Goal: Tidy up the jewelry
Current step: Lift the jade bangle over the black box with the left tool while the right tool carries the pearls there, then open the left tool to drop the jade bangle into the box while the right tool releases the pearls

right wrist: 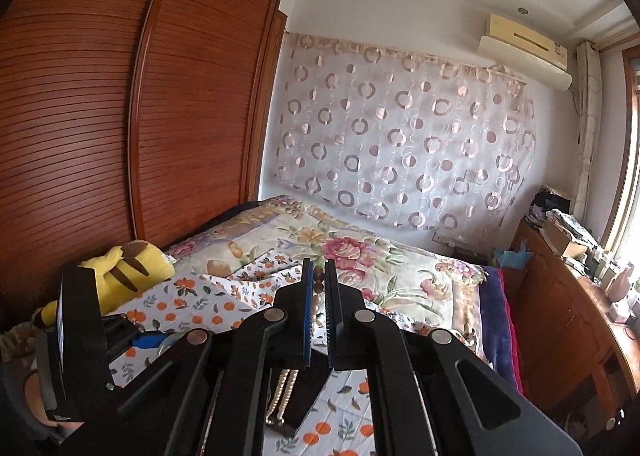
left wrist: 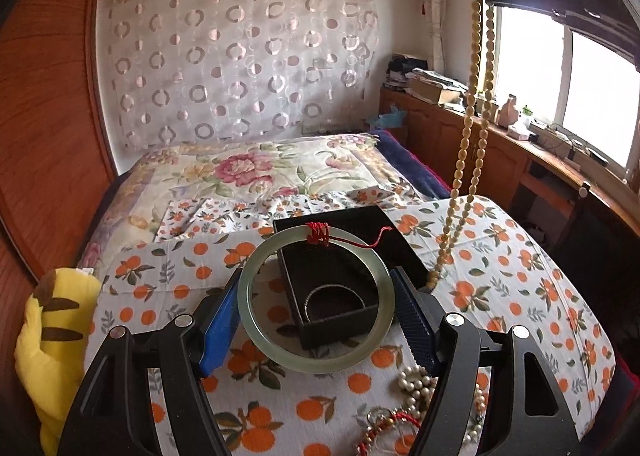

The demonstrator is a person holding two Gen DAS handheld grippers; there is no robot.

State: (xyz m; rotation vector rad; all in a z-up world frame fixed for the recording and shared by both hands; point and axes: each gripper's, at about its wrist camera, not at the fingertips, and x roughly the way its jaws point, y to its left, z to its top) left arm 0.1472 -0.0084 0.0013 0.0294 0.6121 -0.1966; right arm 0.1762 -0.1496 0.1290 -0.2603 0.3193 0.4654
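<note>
Bedspread [left wrist: 500, 256] with orange print carries the black box [left wrist: 340, 276] at twelve o'clock of the left gripper [left wrist: 316, 306], whose jaws clamp a jade bangle [left wrist: 256, 276] flat. Judged next: ease it over the box and release. Right gripper [right wrist: 319, 308], raised and angled slightly down, pinches a hanging bead necklace [left wrist: 472, 136].

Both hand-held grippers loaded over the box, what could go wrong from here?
1. The jade bangle is held only at its two sides by the left hand-held gripper; smooth and round, it may slip and drop onto the black box.
2. The bead necklace hangs long from the right hand-held gripper; its lower end trails on the tablecloth beside the box and may snag the rim or swing into the bangle.
3. The loose jewelry pile sits right under the left hand-held gripper and may get knocked.
</note>
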